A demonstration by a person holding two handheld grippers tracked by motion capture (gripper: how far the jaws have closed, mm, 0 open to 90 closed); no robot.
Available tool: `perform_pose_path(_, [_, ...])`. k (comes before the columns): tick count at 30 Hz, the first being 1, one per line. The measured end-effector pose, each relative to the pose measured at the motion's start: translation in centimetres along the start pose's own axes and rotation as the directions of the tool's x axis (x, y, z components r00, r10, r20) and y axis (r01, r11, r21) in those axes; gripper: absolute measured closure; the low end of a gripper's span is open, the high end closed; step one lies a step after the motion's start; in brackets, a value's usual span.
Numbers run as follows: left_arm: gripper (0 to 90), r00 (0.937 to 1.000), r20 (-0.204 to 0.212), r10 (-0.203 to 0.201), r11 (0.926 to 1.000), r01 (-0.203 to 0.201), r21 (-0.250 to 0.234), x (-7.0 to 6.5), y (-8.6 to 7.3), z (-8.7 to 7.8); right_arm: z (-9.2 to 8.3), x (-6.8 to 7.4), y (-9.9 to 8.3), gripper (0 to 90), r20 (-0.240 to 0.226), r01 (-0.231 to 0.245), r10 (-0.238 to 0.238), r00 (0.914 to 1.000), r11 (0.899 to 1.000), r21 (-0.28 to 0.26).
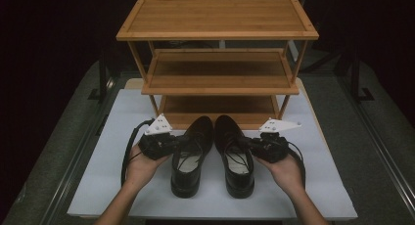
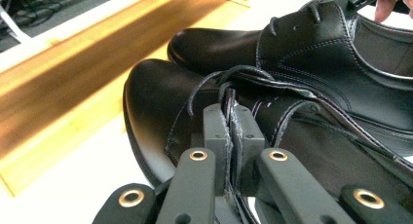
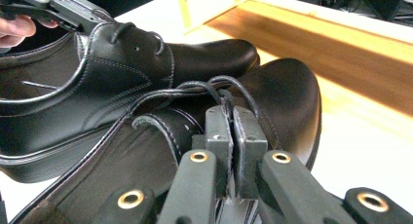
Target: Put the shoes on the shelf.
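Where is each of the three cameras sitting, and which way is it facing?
High view: above the person's side, looking forward and down at the white table, wooden rack, both shoes, forearms and hands.
Left gripper view: rides the left gripper, looking along its shut jaws pinching the left shoe upper, rack beyond.
Right gripper view: rides the right gripper, jaws shut on the right shoe.
Shared: each gripper view shows the other shoe with the other gripper at it.

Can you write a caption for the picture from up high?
Two tongs, left and right, pinch black shoes before a wooden rack.
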State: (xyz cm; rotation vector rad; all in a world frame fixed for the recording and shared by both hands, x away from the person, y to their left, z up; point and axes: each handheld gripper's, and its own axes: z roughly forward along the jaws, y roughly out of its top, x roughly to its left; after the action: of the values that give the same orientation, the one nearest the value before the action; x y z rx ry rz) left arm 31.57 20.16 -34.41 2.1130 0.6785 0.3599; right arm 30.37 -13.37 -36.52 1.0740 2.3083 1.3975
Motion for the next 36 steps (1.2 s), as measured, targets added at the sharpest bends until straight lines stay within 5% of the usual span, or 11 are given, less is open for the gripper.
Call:
perform_pose_path(11, [87.3, 0.9991, -0.039, -0.017, 0.9994, 0.015, -0.032, 2.0, 1.7, 1.2, 0.6, -2.0, 2.1, 86.7, 0.055, 0.002, -0.001, 0.9985, 1.0, -0.029])
perform_pose_path(22, [87.3, 0.995, -0.095, -0.029, 0.9985, 0.024, -0.05, 4.0, 2.5, 4.6, 3.7, -4.9, 2.9, 86.7, 0.113, -0.028, 0.03, 0.9931, 0.999, -0.026])
perform_pose_path(36, [87.3, 0.9826, -0.18, -0.044, 0.9971, 0.033, -0.068, 5.8, 3.2, 8.6, 6.8, -7.2, 3.6, 86.6, 0.163, -0.035, 0.041, 0.9858, 0.999, -0.036])
